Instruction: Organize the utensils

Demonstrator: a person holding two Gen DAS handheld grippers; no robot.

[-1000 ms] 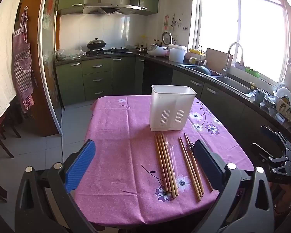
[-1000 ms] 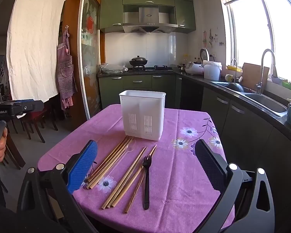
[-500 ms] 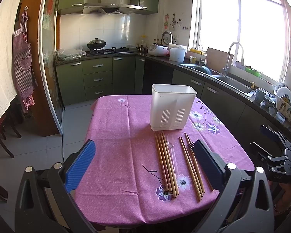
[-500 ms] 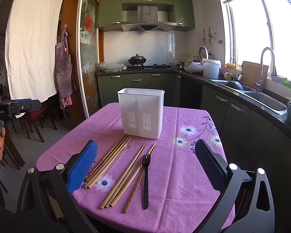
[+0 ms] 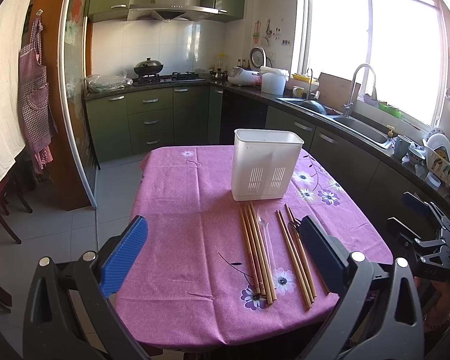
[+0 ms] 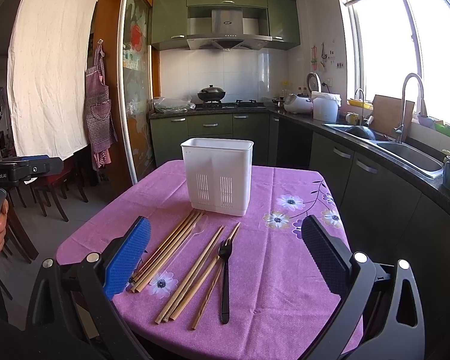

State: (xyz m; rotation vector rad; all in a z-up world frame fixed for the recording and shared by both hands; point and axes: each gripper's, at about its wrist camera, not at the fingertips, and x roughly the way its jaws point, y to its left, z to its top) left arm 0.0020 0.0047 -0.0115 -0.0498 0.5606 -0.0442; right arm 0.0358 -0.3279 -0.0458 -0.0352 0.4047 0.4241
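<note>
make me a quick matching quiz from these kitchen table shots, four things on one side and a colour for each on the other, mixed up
Things:
1. fork
2. utensil holder
3. tablecloth
4. spoon

Colours:
A. purple with flowers
B. clear
C. black
D. white

Pairs: 1-C, 2-D, 3-A, 4-B

Both tools, left point(image 5: 222, 246) and right point(image 6: 225, 249), hang wide apart (gripping nothing), held level.
</note>
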